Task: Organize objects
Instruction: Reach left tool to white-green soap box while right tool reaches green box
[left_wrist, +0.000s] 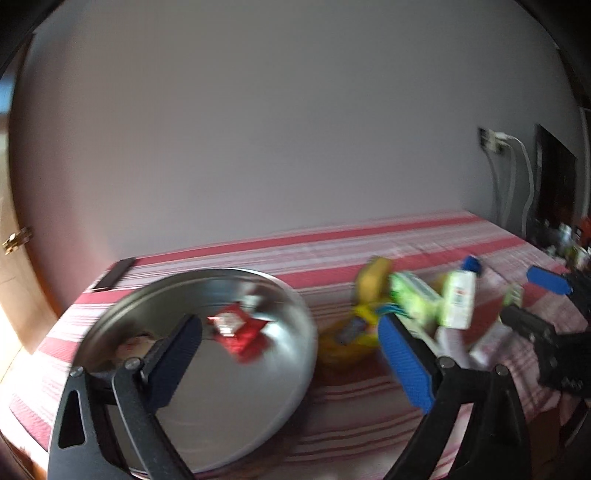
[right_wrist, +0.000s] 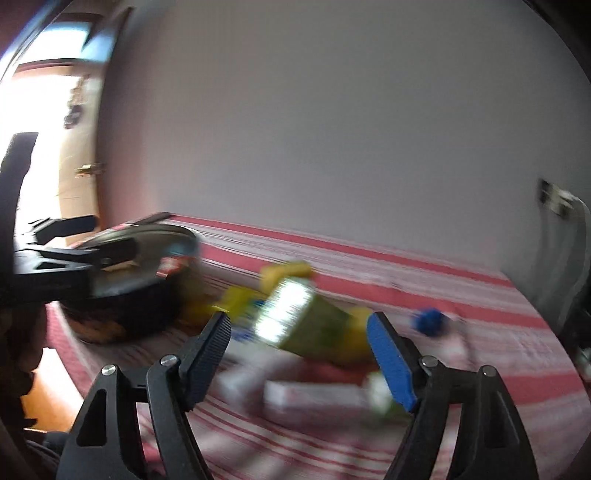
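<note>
Clutter of blurred packets lies on the red-and-white striped counter (left_wrist: 369, 236) just right of the steel bowl (left_wrist: 295, 369): a green box (left_wrist: 413, 299), yellow packets (left_wrist: 373, 280) and a white bottle (left_wrist: 460, 299) with a blue cap (left_wrist: 472, 264). Inside that bowl rests a red wrapper (left_wrist: 240, 328). Above the bowl's near rim the left gripper (left_wrist: 291, 350) gapes wide and empty, while right of the bowl the right gripper (right_wrist: 299, 354) hangs over the pile with jaws apart, pressing on nothing.

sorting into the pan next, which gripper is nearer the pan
Left. The left gripper hangs right over the pan, open. The right gripper is off to its side, over the packets.
</note>
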